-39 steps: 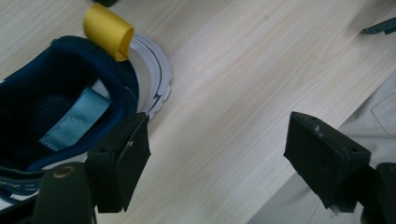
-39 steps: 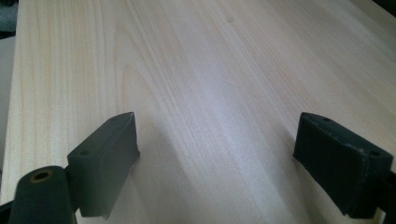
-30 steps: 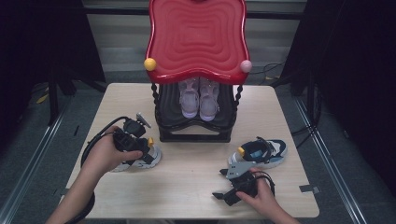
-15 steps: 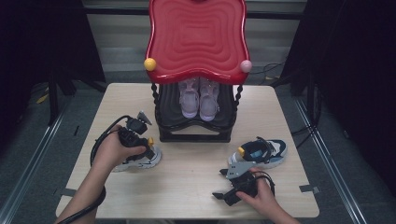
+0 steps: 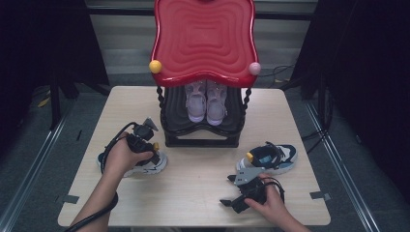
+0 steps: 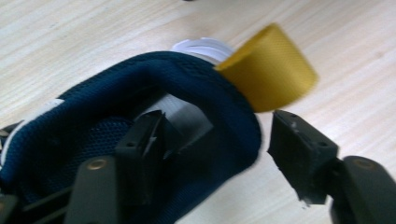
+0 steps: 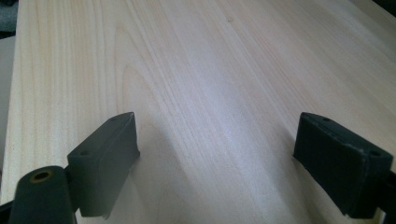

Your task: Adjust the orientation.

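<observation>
Left of the red rack (image 5: 203, 72), my left gripper (image 6: 215, 140) straddles the navy shoe (image 5: 140, 166) heel collar, jaws just been closing, not yet pinching, for a lift. Right gripper (image 7: 215, 158) rests released over bare table (image 7: 210, 70).

The left gripper (image 6: 219, 140) straddles the navy shoe collar (image 6: 187, 93) beside its yellow loop (image 6: 271, 65).

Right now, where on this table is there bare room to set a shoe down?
Bare wood lies between the left shoe and the right shoe, in front of the black rack, and along both far corners. The near right is crowded by the right gripper.
</observation>
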Demonstrator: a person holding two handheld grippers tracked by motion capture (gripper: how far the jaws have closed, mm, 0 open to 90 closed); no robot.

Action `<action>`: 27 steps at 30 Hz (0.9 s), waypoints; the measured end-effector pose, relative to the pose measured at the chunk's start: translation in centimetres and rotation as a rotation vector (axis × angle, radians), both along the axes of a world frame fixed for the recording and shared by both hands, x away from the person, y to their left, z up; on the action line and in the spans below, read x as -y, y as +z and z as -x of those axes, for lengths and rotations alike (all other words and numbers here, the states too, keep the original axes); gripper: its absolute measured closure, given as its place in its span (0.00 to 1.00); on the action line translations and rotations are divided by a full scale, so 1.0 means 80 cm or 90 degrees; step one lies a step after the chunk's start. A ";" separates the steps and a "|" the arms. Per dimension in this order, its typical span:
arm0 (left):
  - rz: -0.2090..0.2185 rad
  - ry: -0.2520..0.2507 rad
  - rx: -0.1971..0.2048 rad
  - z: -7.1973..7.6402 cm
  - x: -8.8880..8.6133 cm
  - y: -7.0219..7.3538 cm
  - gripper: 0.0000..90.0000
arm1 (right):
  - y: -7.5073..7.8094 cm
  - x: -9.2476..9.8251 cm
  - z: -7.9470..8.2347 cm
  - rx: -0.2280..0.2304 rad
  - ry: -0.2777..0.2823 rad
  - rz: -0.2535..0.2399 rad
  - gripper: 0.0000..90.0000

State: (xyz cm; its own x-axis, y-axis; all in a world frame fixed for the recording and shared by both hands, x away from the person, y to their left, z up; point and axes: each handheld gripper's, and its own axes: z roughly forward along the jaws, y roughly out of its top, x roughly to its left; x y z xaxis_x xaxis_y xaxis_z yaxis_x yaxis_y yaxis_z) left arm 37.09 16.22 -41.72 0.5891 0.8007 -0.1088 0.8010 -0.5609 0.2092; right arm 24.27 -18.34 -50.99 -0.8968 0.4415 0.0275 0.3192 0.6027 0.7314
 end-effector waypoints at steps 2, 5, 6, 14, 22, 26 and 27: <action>0.007 0.001 -0.002 -0.002 0.001 -0.003 0.44 | 0.000 0.000 0.000 -0.004 -0.001 0.000 0.15; 0.014 0.009 -0.010 -0.004 0.002 -0.006 0.48 | 0.000 0.000 0.000 -0.003 0.000 0.000 0.15; 0.018 0.012 -0.011 -0.005 0.002 -0.007 0.51 | 0.000 0.000 0.000 -0.003 -0.001 0.000 0.15; 0.023 0.016 -0.017 -0.008 0.003 -0.012 0.64 | 0.000 0.000 0.000 -0.003 -0.001 0.000 0.15; 0.033 -0.010 -0.023 -0.006 0.005 -0.009 0.80 | 0.000 0.000 0.000 -0.003 0.000 0.000 0.15; 0.034 -0.028 -0.035 -0.003 0.004 -0.008 0.82 | 0.000 0.000 0.000 -0.003 0.000 0.000 0.15; 0.031 -0.033 -0.032 -0.002 0.004 -0.007 0.82 | 0.000 0.000 0.000 -0.003 -0.001 0.000 0.14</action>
State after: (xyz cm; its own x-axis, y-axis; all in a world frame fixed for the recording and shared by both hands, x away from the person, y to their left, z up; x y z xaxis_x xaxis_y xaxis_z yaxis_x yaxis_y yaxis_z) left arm 37.25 15.88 -42.29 0.6224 0.7621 -0.1782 0.7814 -0.5920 0.1972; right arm 24.24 -18.33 -50.99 -0.8963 0.4422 0.0322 0.3235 0.6025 0.7296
